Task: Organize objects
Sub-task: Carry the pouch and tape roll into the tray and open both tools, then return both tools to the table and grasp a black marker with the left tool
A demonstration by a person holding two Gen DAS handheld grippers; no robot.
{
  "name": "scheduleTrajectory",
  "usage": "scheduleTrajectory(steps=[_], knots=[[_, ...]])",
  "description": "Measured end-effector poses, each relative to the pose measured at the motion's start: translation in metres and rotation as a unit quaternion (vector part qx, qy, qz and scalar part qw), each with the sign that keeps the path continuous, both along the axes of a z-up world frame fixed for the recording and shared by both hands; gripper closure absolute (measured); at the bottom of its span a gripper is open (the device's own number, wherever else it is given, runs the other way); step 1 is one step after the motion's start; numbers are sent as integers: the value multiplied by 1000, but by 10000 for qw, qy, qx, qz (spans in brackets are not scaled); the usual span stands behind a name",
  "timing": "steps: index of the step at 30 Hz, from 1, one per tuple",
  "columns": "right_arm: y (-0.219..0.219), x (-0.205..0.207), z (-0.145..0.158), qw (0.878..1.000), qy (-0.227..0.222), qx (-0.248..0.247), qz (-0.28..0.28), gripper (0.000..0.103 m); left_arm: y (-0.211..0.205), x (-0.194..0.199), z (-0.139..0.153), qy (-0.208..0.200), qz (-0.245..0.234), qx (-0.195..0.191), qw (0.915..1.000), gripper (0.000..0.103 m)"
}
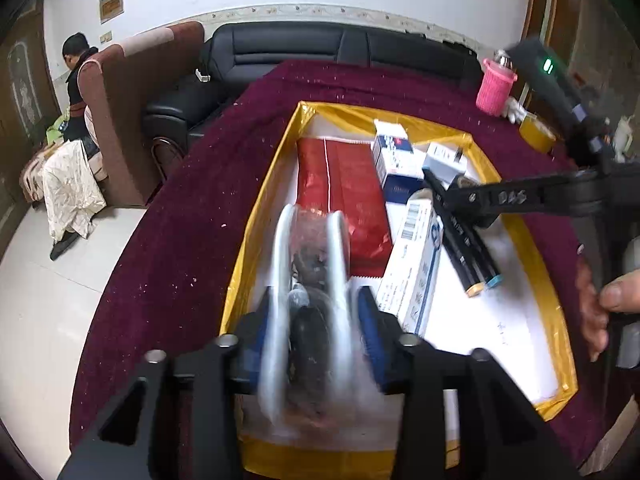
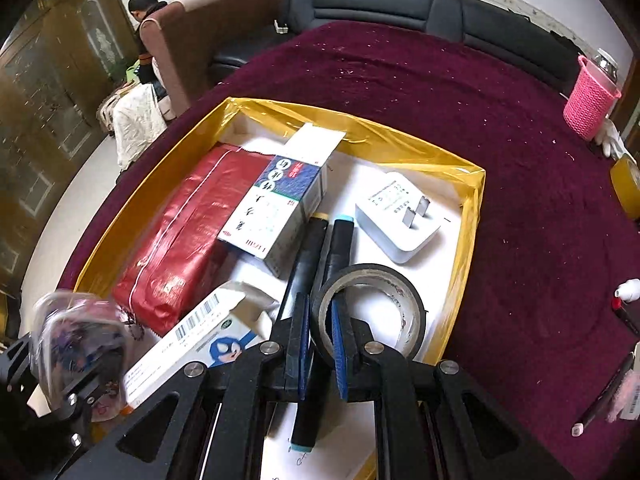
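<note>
Dark red cloth (image 2: 500,128) covers a big table, with a black sofa (image 2: 400,4) behind it and a person (image 1: 78,80) sitting far off on the left. On the cloth sits a wide flat box with yellow walls (image 2: 380,132) and a white floor. Inside it, a long red packet (image 2: 188,232) lies along the left side. A blue and white box (image 2: 276,208) leans on the red packet. A long white box with a barcode (image 2: 192,340) lies near the front. Two black markers (image 2: 320,248) lie side by side in the middle. A white plug (image 2: 396,216) sits near the far right corner of the box.

The left gripper (image 1: 316,320) is squeezed on a clear plastic pack (image 1: 312,280) with dark stuff inside, held over the box; it looks blurry. The right gripper (image 2: 320,344) is pinching one side of a black tape ring (image 2: 368,308), just above the white floor. A pink basket (image 2: 590,104) stands on the cloth, well apart from the box
</note>
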State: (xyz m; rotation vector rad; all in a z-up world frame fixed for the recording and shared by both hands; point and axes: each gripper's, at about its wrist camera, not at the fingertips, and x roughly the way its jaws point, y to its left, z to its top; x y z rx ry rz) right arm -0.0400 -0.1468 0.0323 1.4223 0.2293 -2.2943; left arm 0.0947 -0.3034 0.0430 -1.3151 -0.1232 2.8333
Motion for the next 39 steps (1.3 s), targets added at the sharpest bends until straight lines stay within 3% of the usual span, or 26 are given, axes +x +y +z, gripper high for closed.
scheduleTrajectory(steps=[2,3,5,8,11,12,13,16,17,18,19,21,24,29,34,37,39], knots=[[-1,-3,-1,9999,17,115,-16,88,-2,7,8,165,52,79,9998,34],[-2,-3,-1,9999,25,158,-11,87,-1,9,12,220,24,134,9997,32],[-2,-3,-2,9998,19,212,-13,87,1,15,20,343,37,114,9993,17],[-1,-1,1,9999,-16,142,-26,79,8,23,34,609,131,-145,9980,11],[4,8,15,9999,143,5,-2,59,9,31,49,918,334,-236,9949,6],[6,13,22,9996,273,-1,24,46,9,35,56,1091,477,-308,9924,4],[8,19,30,9991,425,-10,51,41,9,41,64,1310,648,-412,9884,2],[19,43,57,9940,1092,-60,70,24,11,65,90,2065,1176,-665,9691,0],[24,52,66,9903,1390,-40,48,20,11,69,95,2160,1257,-657,9660,0],[29,64,76,9844,1761,19,0,10,12,73,101,2243,1335,-594,9635,0],[34,74,83,9774,2112,107,-70,1,13,74,105,2211,1301,-496,9653,0],[42,90,93,9611,2731,337,-238,0,22,67,107,1888,1014,-320,9763,0],[56,95,100,9507,3000,682,-382,0,47,59,106,1607,738,-450,9832,0],[127,88,103,9548,2799,665,-747,0,95,53,120,1503,173,-543,9870,0],[251,73,107,9542,2360,464,-1781,0,166,29,137,1154,-903,-217,9890,0],[327,67,101,9489,2016,225,-2419,0,220,8,138,980,-1701,-17,9805,0],[369,68,92,9439,1795,-22,-2771,0,260,-10,131,922,-2011,-281,9748,0]])
